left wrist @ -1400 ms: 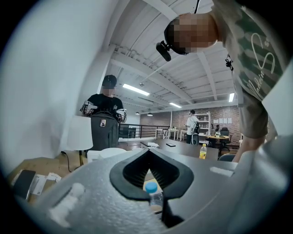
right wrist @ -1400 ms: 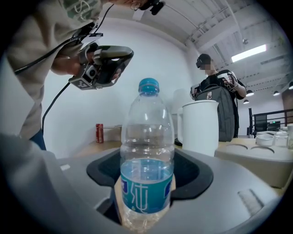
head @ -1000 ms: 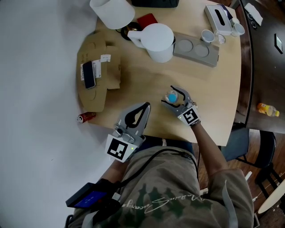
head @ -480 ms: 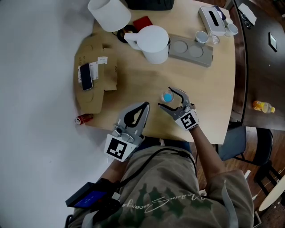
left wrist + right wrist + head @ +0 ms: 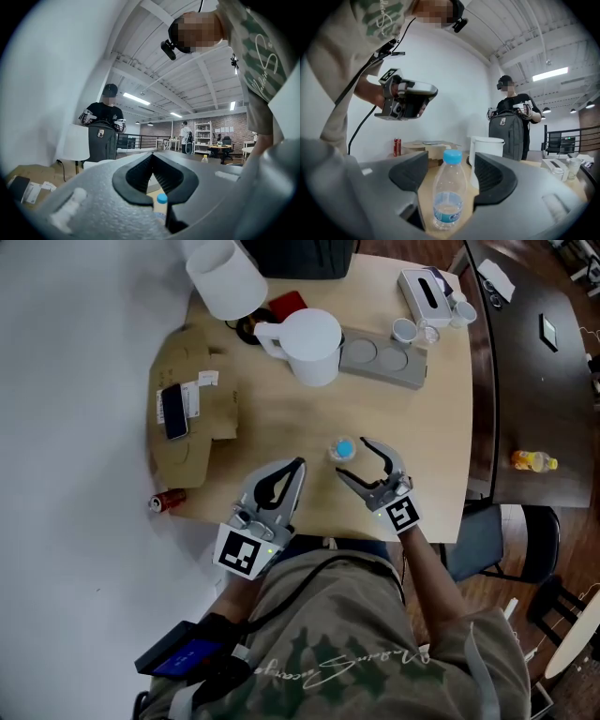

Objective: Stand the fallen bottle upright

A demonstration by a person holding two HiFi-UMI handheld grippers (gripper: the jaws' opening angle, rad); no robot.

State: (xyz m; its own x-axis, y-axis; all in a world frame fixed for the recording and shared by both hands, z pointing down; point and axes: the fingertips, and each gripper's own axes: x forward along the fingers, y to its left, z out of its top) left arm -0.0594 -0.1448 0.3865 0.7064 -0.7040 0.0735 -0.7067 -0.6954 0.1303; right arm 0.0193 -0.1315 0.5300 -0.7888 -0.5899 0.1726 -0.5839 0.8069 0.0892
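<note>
Now the small clear plastic bottle with the blue cap [image 5: 343, 449] stands upright on the light wooden table [image 5: 422, 418], on the side near the person. A little water is in its bottom.

The right gripper [image 5: 353, 457] is just behind the bottle and points at it. Its jaws are wide apart and have just been closing a little. In the right gripper view the bottle [image 5: 447, 197] shows in the gap of the right gripper [image 5: 449, 173], a bit ahead of the black ribbed pads. Table surface is visible on both of its sides, so neither pad touches it and nothing is held.

The left gripper [image 5: 298, 463] is beside it, to the left of the bottle and apart from it. Its two fingertips meet, so the jaws are closed with nothing between them. In the left gripper view, the left gripper [image 5: 151, 157] shows only the blue cap [image 5: 161, 199] below its closed tips.

Farther on the table a white plastic pitcher [image 5: 314, 345] stands, well apart from the bottle.
</note>
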